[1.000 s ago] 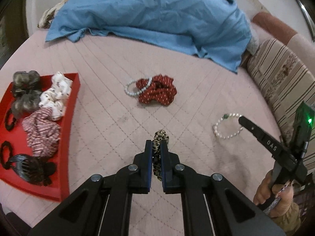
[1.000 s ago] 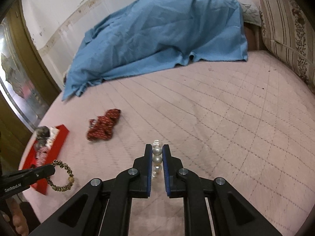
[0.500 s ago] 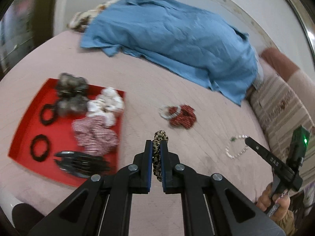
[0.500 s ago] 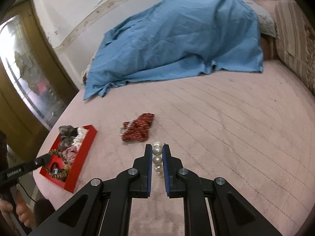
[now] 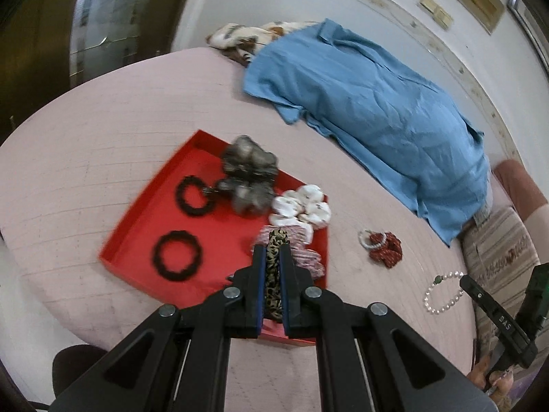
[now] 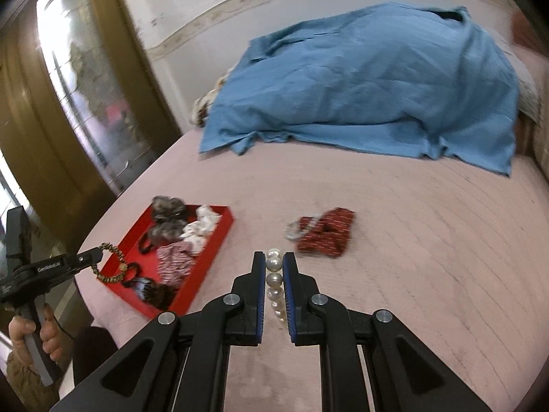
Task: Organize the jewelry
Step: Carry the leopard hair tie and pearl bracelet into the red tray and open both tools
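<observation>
My left gripper (image 5: 273, 250) is shut on a leopard-patterned bead bracelet (image 5: 272, 285) and hangs over the near right part of the red tray (image 5: 144, 230). In the right wrist view the same left gripper (image 6: 97, 256) dangles this bracelet (image 6: 115, 266) above the tray (image 6: 214, 250). My right gripper (image 6: 274, 257) is shut on a pearl bracelet (image 6: 274, 279) above the pink bed cover; the left wrist view shows it (image 5: 461, 279) with the pearls (image 5: 442, 293) hanging from its tip. A red scrunchie (image 5: 386, 249) and a white bead bracelet (image 5: 364, 238) lie together on the bed.
The tray holds grey scrunchies (image 5: 248, 171), a white one (image 5: 302, 206), a striped one (image 5: 302, 257), a dark hair claw (image 6: 152, 292) and two black hair ties (image 5: 176, 255). A blue cloth (image 6: 360, 86) covers the far bed. Striped cushion (image 5: 497, 250) at right, door (image 6: 68, 103) at left.
Both grippers swung left towards the tray and rose a little. My left gripper went from over the bed cover to over the tray. Each still holds its bracelet.
</observation>
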`<state>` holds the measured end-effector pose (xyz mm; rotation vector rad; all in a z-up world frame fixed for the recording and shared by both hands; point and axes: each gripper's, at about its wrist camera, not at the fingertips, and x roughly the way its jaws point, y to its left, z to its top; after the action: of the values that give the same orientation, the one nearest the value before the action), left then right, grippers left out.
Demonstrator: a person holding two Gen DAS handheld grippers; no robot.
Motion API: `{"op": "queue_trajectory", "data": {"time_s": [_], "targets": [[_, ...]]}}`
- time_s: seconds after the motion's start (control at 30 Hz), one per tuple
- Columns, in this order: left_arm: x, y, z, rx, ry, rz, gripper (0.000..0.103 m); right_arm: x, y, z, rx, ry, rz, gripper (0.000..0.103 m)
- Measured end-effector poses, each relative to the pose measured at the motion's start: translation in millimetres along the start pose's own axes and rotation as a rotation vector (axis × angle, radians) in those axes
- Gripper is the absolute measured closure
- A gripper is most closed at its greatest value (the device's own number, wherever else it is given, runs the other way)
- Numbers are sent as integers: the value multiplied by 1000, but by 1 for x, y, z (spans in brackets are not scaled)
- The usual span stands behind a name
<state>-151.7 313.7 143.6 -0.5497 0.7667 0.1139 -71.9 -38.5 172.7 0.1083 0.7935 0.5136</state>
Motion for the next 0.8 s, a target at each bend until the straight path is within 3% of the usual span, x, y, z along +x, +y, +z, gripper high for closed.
{"op": "queue_trajectory", "data": {"time_s": [0.43, 0.8], "targets": [[23, 46, -9, -110, 46, -93, 96, 56, 107, 22, -161, 102, 115, 92], [39, 70, -13, -138, 65, -72, 96, 127, 196, 38, -264, 192, 205, 92]]}}
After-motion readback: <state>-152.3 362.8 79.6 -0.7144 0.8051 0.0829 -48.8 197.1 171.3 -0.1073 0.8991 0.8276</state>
